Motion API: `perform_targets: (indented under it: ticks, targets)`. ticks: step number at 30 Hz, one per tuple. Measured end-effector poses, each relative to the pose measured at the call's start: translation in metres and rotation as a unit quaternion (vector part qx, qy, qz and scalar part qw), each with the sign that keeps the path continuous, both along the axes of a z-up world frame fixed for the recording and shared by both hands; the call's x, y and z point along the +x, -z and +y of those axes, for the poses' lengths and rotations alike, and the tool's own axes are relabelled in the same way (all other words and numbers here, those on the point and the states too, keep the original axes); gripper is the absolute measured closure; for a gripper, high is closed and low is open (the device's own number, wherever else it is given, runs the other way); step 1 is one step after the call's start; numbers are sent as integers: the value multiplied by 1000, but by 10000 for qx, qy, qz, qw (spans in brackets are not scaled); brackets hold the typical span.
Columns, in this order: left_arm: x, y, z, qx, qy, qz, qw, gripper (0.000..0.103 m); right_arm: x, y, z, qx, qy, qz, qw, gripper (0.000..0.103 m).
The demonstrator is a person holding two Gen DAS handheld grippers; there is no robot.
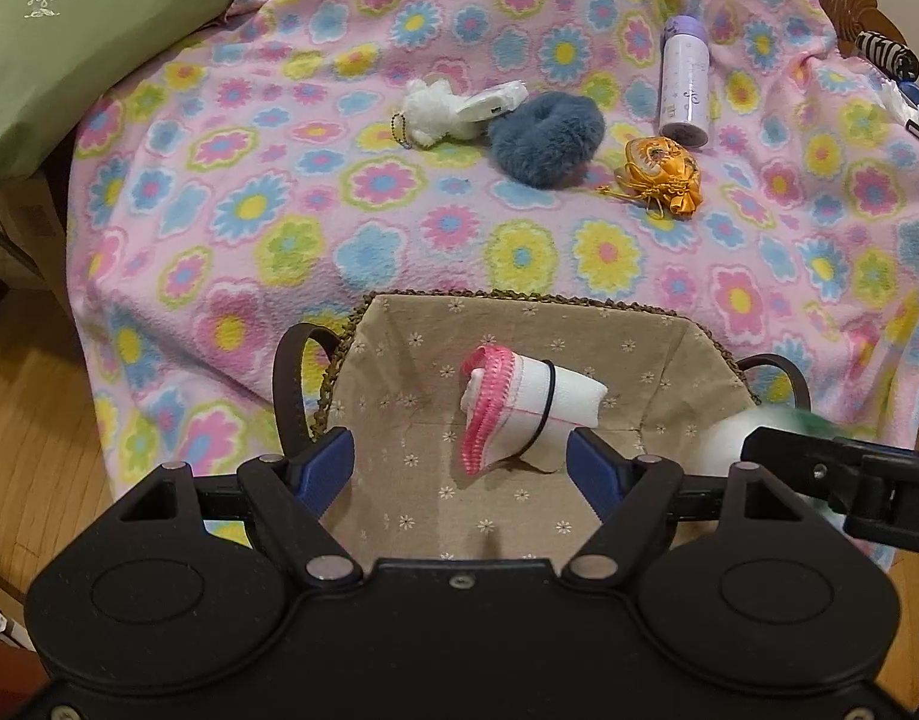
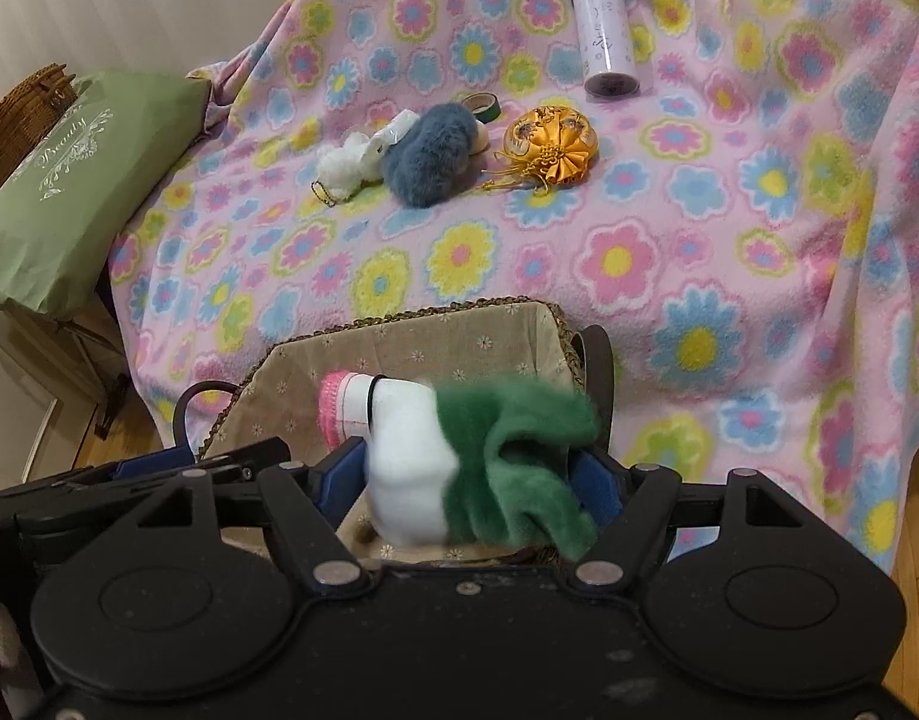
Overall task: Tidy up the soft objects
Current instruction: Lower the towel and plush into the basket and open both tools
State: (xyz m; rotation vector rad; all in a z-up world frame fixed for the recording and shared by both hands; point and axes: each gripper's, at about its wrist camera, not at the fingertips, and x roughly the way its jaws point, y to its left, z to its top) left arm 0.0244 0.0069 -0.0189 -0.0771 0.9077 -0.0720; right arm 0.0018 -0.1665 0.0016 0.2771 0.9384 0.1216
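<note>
A fabric-lined woven basket (image 1: 639, 336) (image 2: 399, 336) sits at the near edge of the flowered blanket. A rolled white cloth with pink trim (image 1: 519, 402) (image 2: 351, 408) lies inside it. My left gripper (image 1: 459, 462) is open and empty over the basket. My right gripper (image 2: 465, 480) is shut on a green and white fluffy cloth (image 2: 507, 462), held over the basket; it shows blurred in the left wrist view (image 1: 735, 438). On the blanket lie a blue furry scrunchie (image 1: 543, 138) (image 2: 429, 156), a white plush keychain (image 1: 435, 111) (image 2: 345, 165) and an orange satin pouch (image 1: 663, 174) (image 2: 549, 147).
A lavender bottle (image 1: 684, 84) (image 2: 603, 42) lies at the back of the blanket (image 1: 279, 210). A green bag (image 1: 69, 42) (image 2: 81, 192) sits to the left. A tape roll (image 2: 483, 105) lies behind the scrunchie. Wooden floor (image 1: 27, 420) lies below on the left.
</note>
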Motion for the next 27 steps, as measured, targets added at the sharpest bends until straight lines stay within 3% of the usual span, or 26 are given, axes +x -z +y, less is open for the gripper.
perform_targets:
  ticks: [27]
  targets:
    - [-1, 0, -2, 167, -17, -8, 9999, 29, 0, -1, -1, -159, 35, -15, 9999, 26]
